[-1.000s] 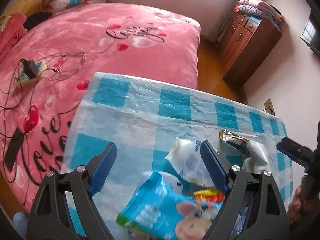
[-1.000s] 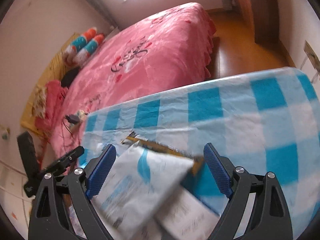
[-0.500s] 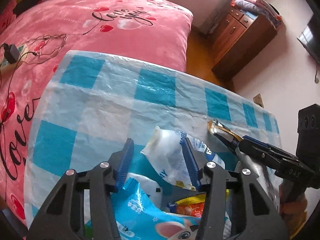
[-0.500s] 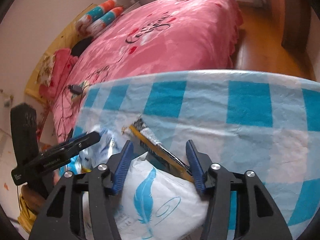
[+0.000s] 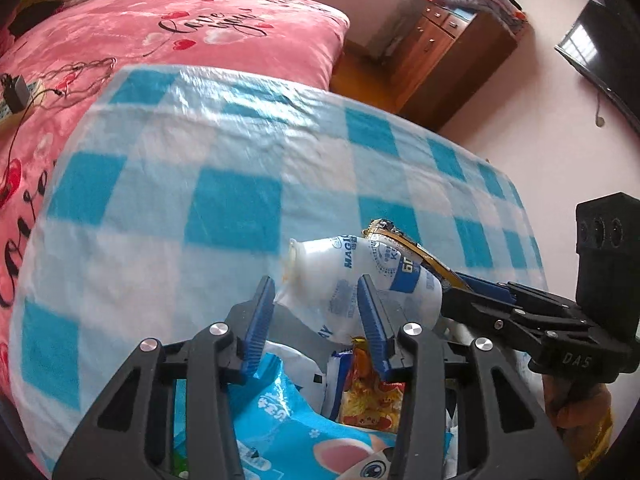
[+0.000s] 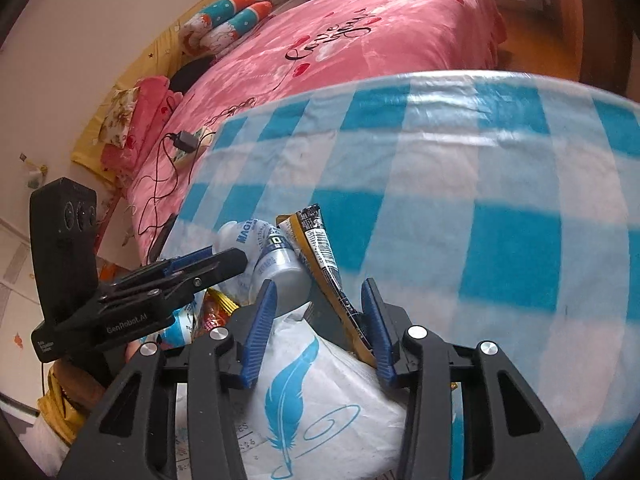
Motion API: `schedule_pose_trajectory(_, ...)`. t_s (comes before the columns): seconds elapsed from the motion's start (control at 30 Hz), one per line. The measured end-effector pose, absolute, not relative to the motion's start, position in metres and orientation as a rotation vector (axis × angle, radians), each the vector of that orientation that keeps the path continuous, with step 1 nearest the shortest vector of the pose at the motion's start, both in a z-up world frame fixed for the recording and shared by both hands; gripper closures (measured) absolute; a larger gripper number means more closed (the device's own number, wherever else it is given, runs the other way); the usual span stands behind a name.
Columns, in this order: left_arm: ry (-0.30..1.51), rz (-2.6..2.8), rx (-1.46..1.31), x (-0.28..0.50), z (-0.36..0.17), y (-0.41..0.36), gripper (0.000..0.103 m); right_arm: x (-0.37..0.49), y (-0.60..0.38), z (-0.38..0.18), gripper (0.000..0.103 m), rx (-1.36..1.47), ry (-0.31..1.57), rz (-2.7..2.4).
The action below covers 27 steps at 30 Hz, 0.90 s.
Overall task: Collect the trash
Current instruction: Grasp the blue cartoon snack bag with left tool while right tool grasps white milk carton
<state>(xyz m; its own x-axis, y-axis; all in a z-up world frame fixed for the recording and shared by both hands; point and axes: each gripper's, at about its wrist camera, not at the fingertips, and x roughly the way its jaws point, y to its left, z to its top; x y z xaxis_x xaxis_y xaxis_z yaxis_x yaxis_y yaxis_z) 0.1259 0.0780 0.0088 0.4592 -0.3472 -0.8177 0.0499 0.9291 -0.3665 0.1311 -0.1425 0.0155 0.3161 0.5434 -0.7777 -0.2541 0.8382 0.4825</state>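
Collection is underway, not finished. Left hand-held gripper (image 5: 316, 304) is closing on a white bottle (image 5: 360, 268); right hand-held gripper (image 6: 320, 312) is closing around a dark wrapper (image 6: 320, 248). More trash is heaped at the near edge of the checked tabletop (image 5: 224, 168). Pink bed (image 5: 168, 32) beyond.

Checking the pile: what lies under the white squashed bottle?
Under the bottle: a white wrapper, an orange-yellow snack packet and a blue bunny packet. Anything beneath these is covered.
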Motion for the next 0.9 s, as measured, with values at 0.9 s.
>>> schedule_pose_trajectory(0.9,0.956,-0.192,-0.363,-0.041,0.064,0.119,0.037,-0.102,-0.218,0.043,0.023,0.600,0.856,0.316)
